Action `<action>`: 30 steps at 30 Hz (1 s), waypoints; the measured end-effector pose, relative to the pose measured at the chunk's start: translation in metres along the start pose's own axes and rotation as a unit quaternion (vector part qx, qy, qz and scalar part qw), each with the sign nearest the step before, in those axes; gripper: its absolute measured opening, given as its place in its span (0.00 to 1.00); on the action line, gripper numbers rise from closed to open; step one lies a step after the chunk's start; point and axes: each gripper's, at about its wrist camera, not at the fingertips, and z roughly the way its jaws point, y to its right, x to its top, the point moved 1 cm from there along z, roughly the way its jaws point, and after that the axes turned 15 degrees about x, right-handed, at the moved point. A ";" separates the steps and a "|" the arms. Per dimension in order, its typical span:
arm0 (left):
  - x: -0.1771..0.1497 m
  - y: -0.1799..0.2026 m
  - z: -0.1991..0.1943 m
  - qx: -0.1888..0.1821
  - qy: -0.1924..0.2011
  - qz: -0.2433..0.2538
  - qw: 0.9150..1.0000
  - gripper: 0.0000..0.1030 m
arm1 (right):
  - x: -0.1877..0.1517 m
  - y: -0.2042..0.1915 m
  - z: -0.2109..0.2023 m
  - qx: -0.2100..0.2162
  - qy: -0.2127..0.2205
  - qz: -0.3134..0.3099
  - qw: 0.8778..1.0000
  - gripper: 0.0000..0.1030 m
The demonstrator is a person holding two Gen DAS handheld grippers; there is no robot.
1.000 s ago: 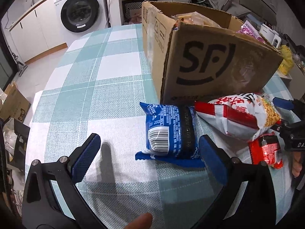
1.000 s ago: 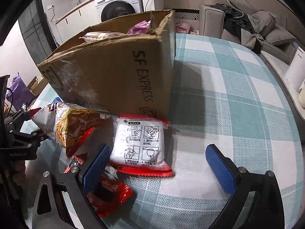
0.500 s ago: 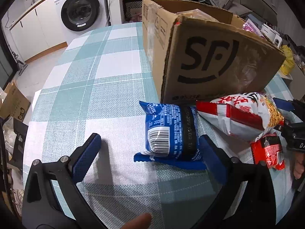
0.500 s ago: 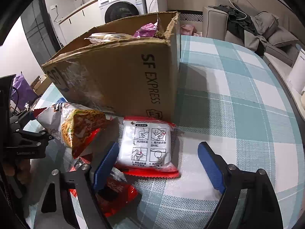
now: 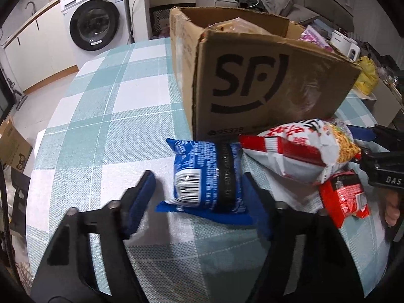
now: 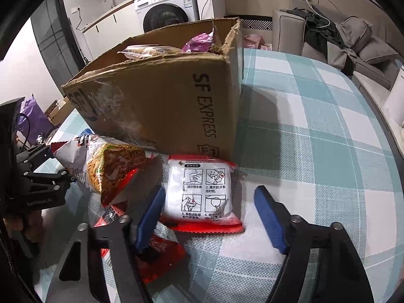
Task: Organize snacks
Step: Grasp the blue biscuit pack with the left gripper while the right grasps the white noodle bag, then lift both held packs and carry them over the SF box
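Observation:
A blue snack pack (image 5: 208, 176) lies on the checked tablecloth in front of the open SF cardboard box (image 5: 267, 85). My left gripper (image 5: 199, 197) is open, its jaws either side of the blue pack's near end, the right jaw touching or nearly touching it. A white and red noodle pack (image 6: 200, 193) lies by the box corner (image 6: 176, 106). My right gripper (image 6: 210, 217) is open, its jaws straddling that pack. A big red and white noodle bag (image 5: 300, 151) (image 6: 108, 164) lies between both packs.
A small red packet (image 5: 346, 197) (image 6: 156, 255) lies under the right gripper's left jaw. The box holds several snacks, one purple (image 6: 199, 41). A washing machine (image 5: 96, 22) and a sofa (image 6: 341, 40) stand beyond the round table (image 5: 106, 116).
Both grippers have moved forward and narrowed their jaws around their packs: the left around the blue pack, the right around the white and red pack. The packs have not moved.

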 end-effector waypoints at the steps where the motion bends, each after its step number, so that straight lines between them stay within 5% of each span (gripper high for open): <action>1: 0.000 0.000 -0.001 -0.003 0.001 -0.001 1.000 0.55 | -0.001 0.000 -0.001 0.003 0.001 -0.001 1.000 0.60; 9: -0.003 -0.004 -0.006 -0.029 0.007 -0.011 0.999 0.42 | -0.008 -0.014 -0.008 0.014 0.010 -0.047 0.999 0.47; 30: 0.000 -0.017 -0.051 -0.028 0.057 -0.033 0.997 0.41 | -0.009 -0.074 -0.054 0.004 0.072 -0.157 0.985 0.46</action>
